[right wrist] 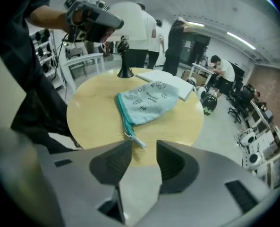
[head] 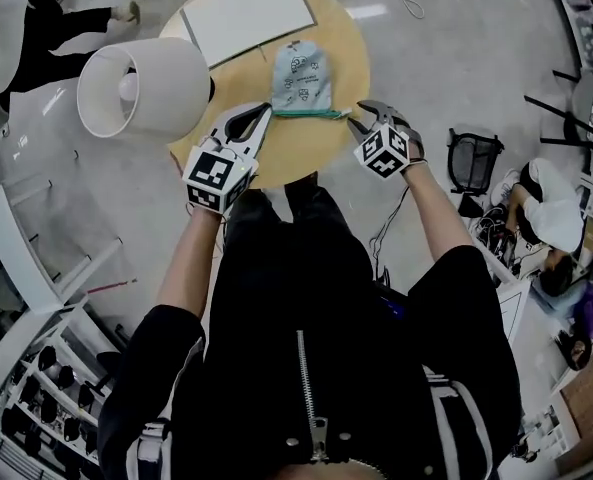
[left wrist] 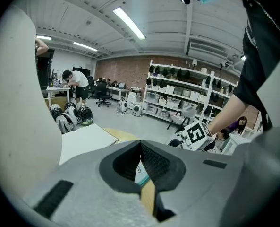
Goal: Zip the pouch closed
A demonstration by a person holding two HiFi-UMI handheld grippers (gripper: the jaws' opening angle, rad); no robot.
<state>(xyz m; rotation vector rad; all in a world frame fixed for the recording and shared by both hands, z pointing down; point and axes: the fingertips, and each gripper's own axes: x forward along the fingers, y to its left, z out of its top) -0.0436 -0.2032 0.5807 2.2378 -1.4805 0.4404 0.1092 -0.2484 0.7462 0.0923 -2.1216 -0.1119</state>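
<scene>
So the left gripper (head: pixel 265 115) is held closed, nothing seen pinched, parked right by the left end of the teal zipper edge (head: pixel 311 114). The pouch (head: pixel 303 76) is laid flat on the round tabletop (head: pixel 306 153), with its zipper run left-to-right along the near side. The right gripper (head: pixel 360 120) is spread open at the right end. The zipper pull (right wrist: pixel 137 140) is seen just ahead of its gap, not touched yet, so the pull is probably best reached from there.
</scene>
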